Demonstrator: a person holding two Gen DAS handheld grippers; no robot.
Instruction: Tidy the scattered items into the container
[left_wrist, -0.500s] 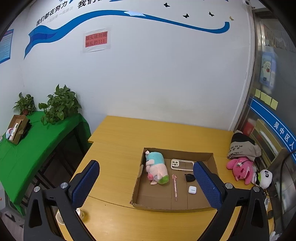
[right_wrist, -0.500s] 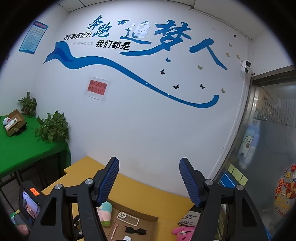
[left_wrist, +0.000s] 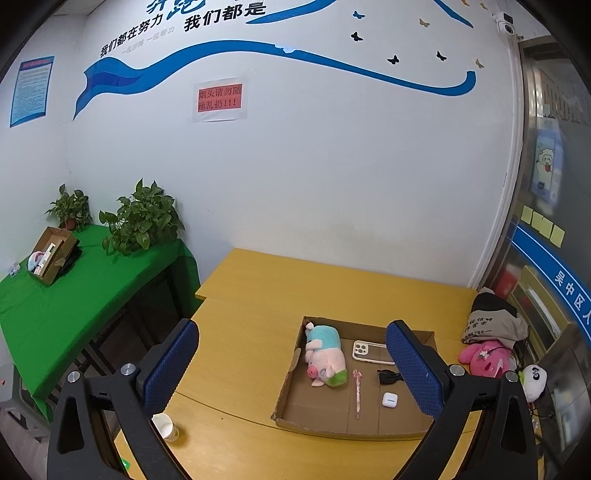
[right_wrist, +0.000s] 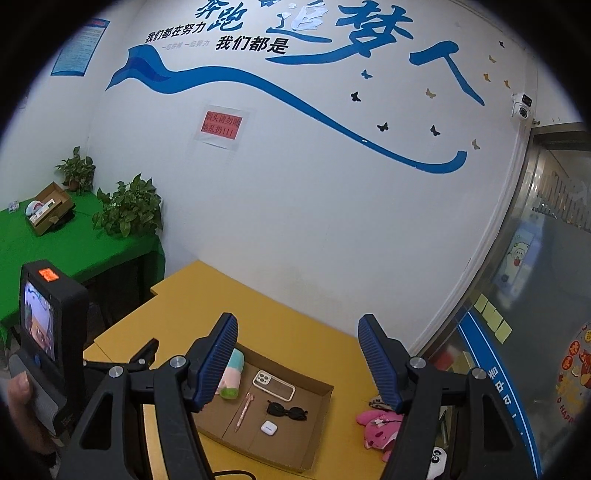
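A shallow cardboard tray (left_wrist: 317, 424) (right_wrist: 325, 395) lies on the yellow table (left_wrist: 258, 295). In it lie a plush pig (left_wrist: 325, 356) (right_wrist: 231, 376), a phone case (left_wrist: 369, 350) (right_wrist: 274, 386), a pink pen (left_wrist: 357, 391) (right_wrist: 243, 410), black sunglasses (left_wrist: 388, 376) (right_wrist: 287, 411) and a white earbud case (left_wrist: 389, 399) (right_wrist: 269, 428). My left gripper (left_wrist: 291, 369) is open and empty, held high above the table's near side. My right gripper (right_wrist: 297, 363) is open and empty, also raised above the tray.
A pink plush (left_wrist: 485, 356) (right_wrist: 380, 428), a panda toy (left_wrist: 533, 380) and a grey bag (left_wrist: 487, 325) sit at the table's right edge. A paper cup (left_wrist: 164, 426) stands near left. A green-covered table (left_wrist: 55, 306) with plants stands left.
Both grippers have tilted and drawn back slightly, so the tray sits lower in the left view and shows more fully in the right view. Nothing in the tray moved.
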